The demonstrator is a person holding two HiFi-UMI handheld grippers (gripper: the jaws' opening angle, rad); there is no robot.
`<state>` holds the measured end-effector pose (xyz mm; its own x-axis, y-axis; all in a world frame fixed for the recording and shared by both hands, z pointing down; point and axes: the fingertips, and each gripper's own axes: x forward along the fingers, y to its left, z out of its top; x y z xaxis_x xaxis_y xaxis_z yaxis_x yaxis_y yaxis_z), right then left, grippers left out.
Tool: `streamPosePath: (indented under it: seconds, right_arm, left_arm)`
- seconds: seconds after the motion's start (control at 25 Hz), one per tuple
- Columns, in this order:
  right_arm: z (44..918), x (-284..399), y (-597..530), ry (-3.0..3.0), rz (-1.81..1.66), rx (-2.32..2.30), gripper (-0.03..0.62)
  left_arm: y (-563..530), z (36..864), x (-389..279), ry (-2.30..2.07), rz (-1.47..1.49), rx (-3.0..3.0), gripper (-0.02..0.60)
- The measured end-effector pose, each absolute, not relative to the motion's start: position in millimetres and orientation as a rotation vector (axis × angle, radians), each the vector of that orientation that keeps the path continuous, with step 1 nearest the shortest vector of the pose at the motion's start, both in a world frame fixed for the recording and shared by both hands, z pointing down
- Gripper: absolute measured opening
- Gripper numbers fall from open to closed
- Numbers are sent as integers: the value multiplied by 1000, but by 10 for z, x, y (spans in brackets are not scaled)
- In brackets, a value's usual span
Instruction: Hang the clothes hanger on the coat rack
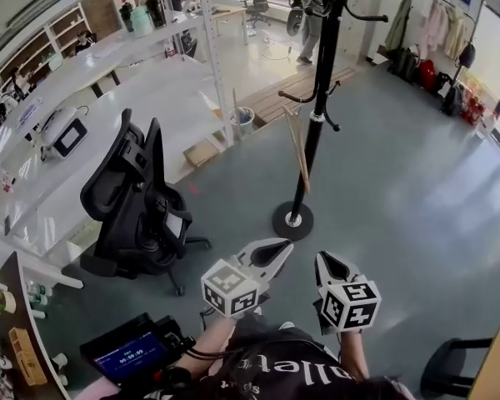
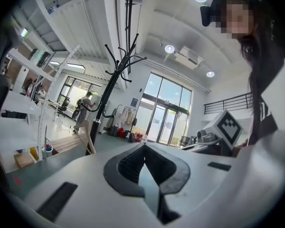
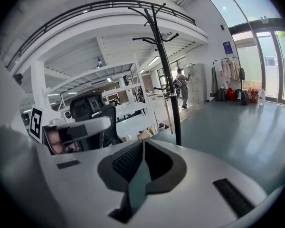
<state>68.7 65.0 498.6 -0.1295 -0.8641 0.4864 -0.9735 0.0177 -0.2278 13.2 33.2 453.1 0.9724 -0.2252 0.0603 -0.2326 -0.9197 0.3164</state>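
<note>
On black coat rack [image 1: 322, 73], pale wooden hanger [image 1: 297, 152], seen edge-on

Grey floor [image 1: 408, 198], coat rack [image 1: 321, 73], chair [image 1: 137, 202], maybe bin [image 1: 244, 120]

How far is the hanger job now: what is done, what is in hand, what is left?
Done, it seems: the wooden hanger hangs from a low hook of the coat rack. In hand: nothing; the left gripper and right gripper are shut and empty. Left: apparently nothing.
</note>
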Motion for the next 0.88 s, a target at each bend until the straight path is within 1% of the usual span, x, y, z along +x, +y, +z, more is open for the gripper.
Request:
streamPosePath:
  seconds: [0.44,0.6,0.88]
  right_arm:
    - [4916,843,925,-2123,763,1924,23]
    - [4910,902,984,-2113,754,1927,12]
    - [5008,854,1027,-2098,763,1916,12]
  left_arm:
    - [621,4555,262,-366,66,2787,0]
    - [679,4559,308,-363,75,2789,0]
    - [734,4633,290,-354,92,2783,0]
